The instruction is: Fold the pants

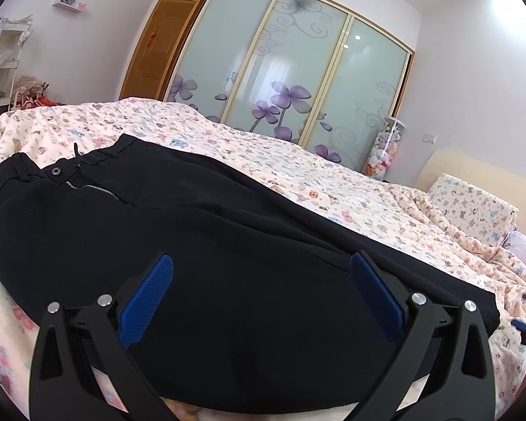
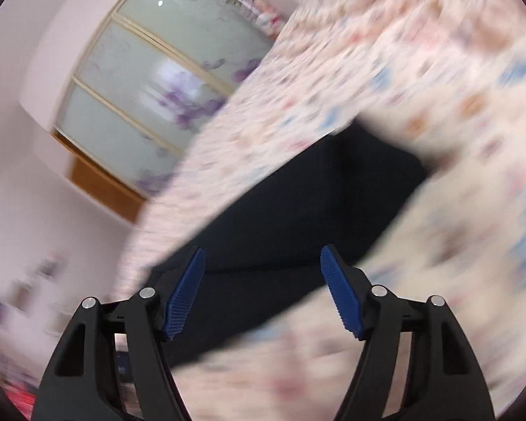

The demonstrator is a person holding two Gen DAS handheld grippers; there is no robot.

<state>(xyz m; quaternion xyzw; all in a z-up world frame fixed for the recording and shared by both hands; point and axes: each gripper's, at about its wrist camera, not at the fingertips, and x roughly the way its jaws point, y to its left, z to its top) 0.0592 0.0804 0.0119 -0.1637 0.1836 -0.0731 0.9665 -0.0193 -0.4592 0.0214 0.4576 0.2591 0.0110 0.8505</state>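
**Pants lie lengthwise along the bed; both claws open over them**

Pants (image 1: 200,231): black, spread flat on the bed (image 1: 298,161), over the printed cover. Waistband, button and open zip sit at the far left in the left wrist view. The legs run rightward and toward the camera, ending in a hem near the bed's right edge. So the long axis runs left to right across that view, roughly along the near edge of the bed.

Left claw (image 1: 263,294): jaws spread wide, nothing between the pads. It hovers over the mid-leg cloth, pointing slightly down. No contact can be confirmed.

Right claw (image 2: 263,291): jaws apart, empty. Its view is heavily blurred. A dark band of pants (image 2: 298,210) runs diagonally ahead of and under it, its squared far end lying on the cover (image 2: 403,52). Whether the pads touch cloth cannot be told.

Judgement: no fold shows in the left wrist view. The left claw sits nearer the waist half, the right likely nearer the hem end at the bed's right. A lengthwise fold would carry hem toward waistband, along that axis.
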